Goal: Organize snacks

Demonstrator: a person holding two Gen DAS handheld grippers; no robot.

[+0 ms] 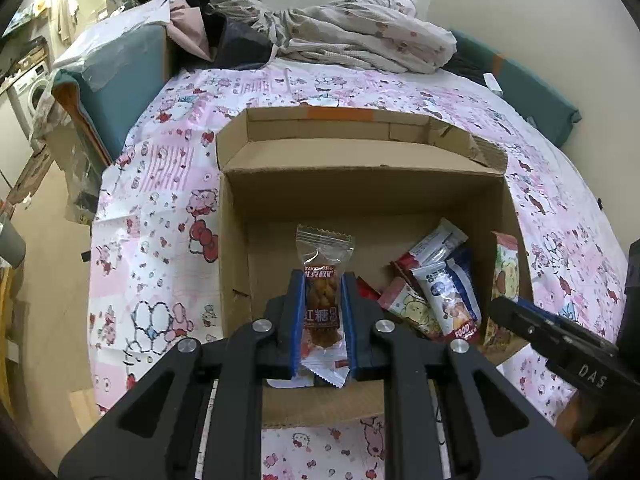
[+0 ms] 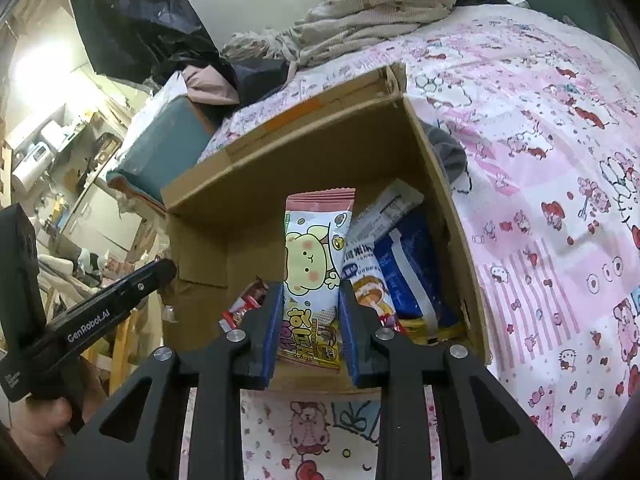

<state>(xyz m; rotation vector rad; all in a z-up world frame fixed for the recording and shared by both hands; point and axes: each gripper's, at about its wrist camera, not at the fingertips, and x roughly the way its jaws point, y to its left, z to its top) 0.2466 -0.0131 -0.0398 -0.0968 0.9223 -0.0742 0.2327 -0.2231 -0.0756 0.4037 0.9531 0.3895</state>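
1. My left gripper (image 1: 322, 312) has its fingers closed on a clear-wrapped brown twisted snack (image 1: 321, 300), pinched across the middle of the packet. It hangs over the open cardboard box (image 1: 360, 184) that sits on the pink patterned bed (image 1: 160, 184).

2. My right gripper (image 2: 310, 320) has its fingers clamped on a pink-topped bear packet (image 2: 316, 264), which stands upright between the blue pads, above the right half of the box.

3. The other snacks lie inside the box at its right end: a blue and white pouch (image 2: 408, 276), a white packet (image 2: 384, 208) and small red wrappers (image 2: 244, 308), all leaning on one another. The left part of the box floor is bare.

4. Risk, as I judge it: the twisted snack is held only by slippery film, and its lower end sticks out behind my pads. A quick tilt could let it slide out and land on the bed instead of in the box.

5. The bear packet is tall and top-heavy in my grip. If I release it from this height, it may topple onto the leaning pile and knock the packets flatter, or tip against the box wall.

6. My two grippers are near each other; the right one's tip shows just beside the box corner in the left view. Moving both inward together could make them collide or bump the box's raised flap (image 1: 340, 120) and shift the box on the soft bedding.
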